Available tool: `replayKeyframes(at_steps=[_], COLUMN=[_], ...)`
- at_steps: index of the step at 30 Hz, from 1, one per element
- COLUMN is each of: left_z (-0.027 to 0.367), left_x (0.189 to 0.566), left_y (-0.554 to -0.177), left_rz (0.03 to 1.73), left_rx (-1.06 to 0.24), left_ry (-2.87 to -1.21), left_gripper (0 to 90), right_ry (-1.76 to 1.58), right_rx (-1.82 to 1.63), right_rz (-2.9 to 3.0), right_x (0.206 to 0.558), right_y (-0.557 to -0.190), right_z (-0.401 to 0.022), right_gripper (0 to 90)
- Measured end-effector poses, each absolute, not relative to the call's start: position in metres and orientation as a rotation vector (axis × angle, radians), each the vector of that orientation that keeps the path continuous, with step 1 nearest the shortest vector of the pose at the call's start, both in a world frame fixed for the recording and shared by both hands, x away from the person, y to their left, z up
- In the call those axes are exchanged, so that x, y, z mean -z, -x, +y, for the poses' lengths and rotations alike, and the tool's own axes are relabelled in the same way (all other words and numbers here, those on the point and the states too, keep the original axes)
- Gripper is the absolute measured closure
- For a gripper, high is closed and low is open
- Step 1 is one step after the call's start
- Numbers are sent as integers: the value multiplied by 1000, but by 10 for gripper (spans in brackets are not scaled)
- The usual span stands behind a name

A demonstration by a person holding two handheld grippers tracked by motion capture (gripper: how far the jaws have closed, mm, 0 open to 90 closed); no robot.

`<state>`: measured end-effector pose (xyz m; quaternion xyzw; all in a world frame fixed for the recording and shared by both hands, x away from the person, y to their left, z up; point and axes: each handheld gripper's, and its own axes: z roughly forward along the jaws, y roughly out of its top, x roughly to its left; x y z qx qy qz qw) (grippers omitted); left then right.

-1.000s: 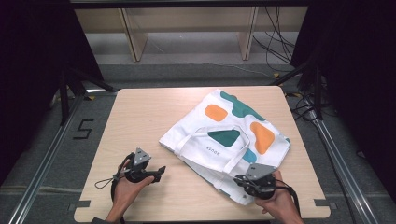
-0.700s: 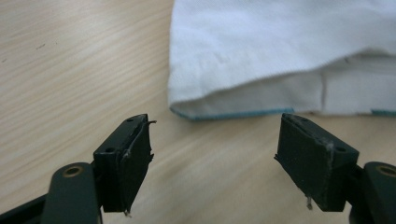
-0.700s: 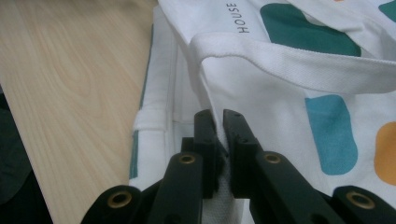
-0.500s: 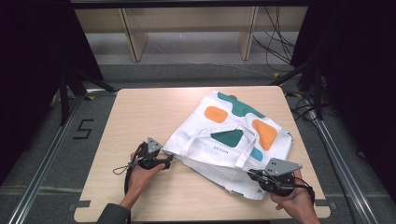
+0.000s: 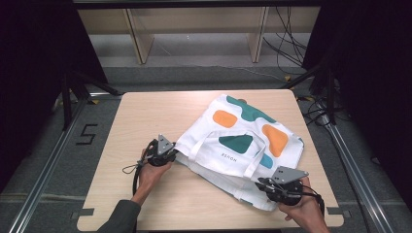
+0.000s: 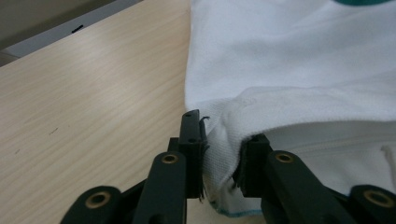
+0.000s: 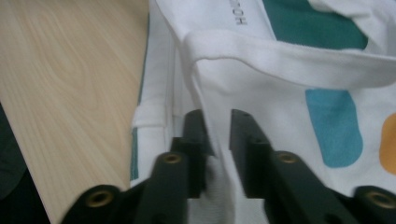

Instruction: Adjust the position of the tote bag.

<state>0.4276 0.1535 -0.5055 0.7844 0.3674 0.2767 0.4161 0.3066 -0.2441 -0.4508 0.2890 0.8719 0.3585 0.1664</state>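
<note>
Bag (image 5: 243,141), white with orange, teal and blue patches, is seen spread flat on the table (image 5: 145,111), toward its right and near half, with handles folded over its near side. Left gripper (image 5: 167,156) is placed at the bag's left corner; its jaws have just been closing, and a bunched fold of cloth is pinched between them in the left gripper view. Right gripper (image 5: 265,185) is placed at the bag's near edge; its jaws have just been opening, a narrow gap is left, and cloth lies between them; whether the pads press on it cannot be told.
</note>
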Motion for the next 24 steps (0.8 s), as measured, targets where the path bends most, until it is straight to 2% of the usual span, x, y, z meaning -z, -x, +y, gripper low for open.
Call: replayKeyframes(at_steps=[1,2,4,7,9,10,12,13,19,20,23,24], left_z=[155,156,158,160,162,163,165,167,176,178,180,182], left_x=[504,504,501,499,498,497,495,495,492,491,492,492], left_y=[-427,-427,-425,-422,-416,-413,-403,-399,-361,-349,-331,-326], left_rz=[918,904,887,893,894,887,871,852,836,810,835,817], left_rx=[-704,-694,-706,-670,-650,-649,-648,-649,-592,-612,-568,-573], left_ry=[-1974,-1990,-2026,-2033,-2025,-2044,-2071,-2091,-2124,-2147,-2129,-2172], left_gripper=[777,793,831,836,840,841,841,841,830,828,817,813], right_ry=[-820,-818,-824,-803,-783,-785,-746,-746,-761,-766,-774,-791], right_rx=[-990,-977,-931,-788,-720,-710,-691,-693,-733,-743,-783,-792], right_rz=[2487,2498,2537,2555,2573,2574,2579,2560,2512,2501,2474,2468], right_x=[454,456,461,471,476,478,478,478,475,475,473,473], right_y=[-308,-307,-304,-299,-296,-295,-297,-297,-308,-310,-319,-320], right_z=[-242,-241,-237,-230,-228,-228,-231,-233,-247,-248,-251,-252], right_gripper=[671,665,564,535,585,668,776,792,813,812,797,790])
